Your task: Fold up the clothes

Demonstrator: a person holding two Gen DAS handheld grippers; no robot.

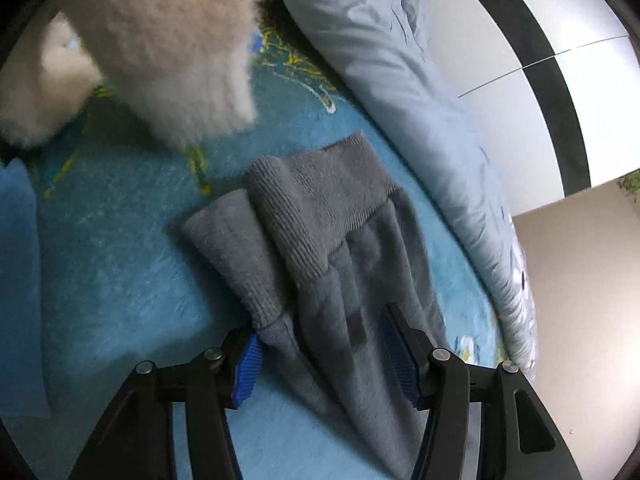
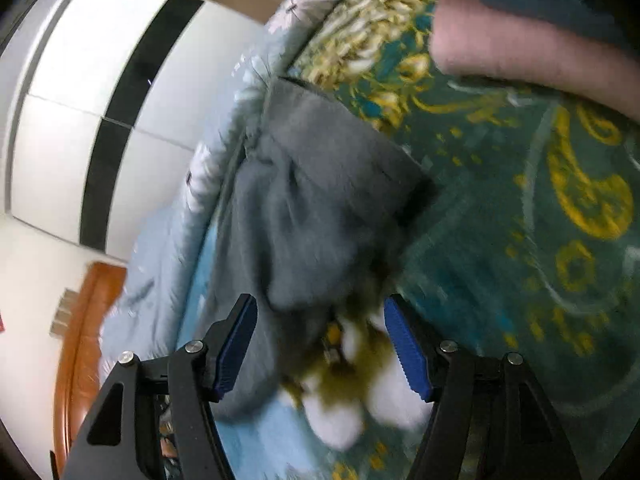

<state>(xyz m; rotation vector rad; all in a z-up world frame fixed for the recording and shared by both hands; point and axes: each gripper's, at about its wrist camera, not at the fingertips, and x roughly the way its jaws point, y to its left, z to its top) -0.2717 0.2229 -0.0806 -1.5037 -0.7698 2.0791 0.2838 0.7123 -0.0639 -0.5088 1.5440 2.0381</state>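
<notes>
Currently: grey sweatpants (image 1: 320, 240) lie folded on the patterned blue bed blanket (image 1: 112, 240).
Left claw (image 1: 326, 360) and right claw (image 2: 320, 344) both gape wide, gripping nothing, straddling the fabric.

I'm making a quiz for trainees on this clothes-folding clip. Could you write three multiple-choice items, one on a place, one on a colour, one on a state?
1. Where does the grey garment lie?
A. on the blue patterned blanket
B. on a wooden chair
C. inside a drawer

2. What colour are the pads on the left tool?
A. red
B. blue
C. white

3. How stands the right tool?
A. shut on the garment
B. open
C. out of view

Answers: 1 A, blanket shows all round the garment. 2 B, both ribbed pads are blue. 3 B, a wide gap separates its pads, clamping nothing.
</notes>
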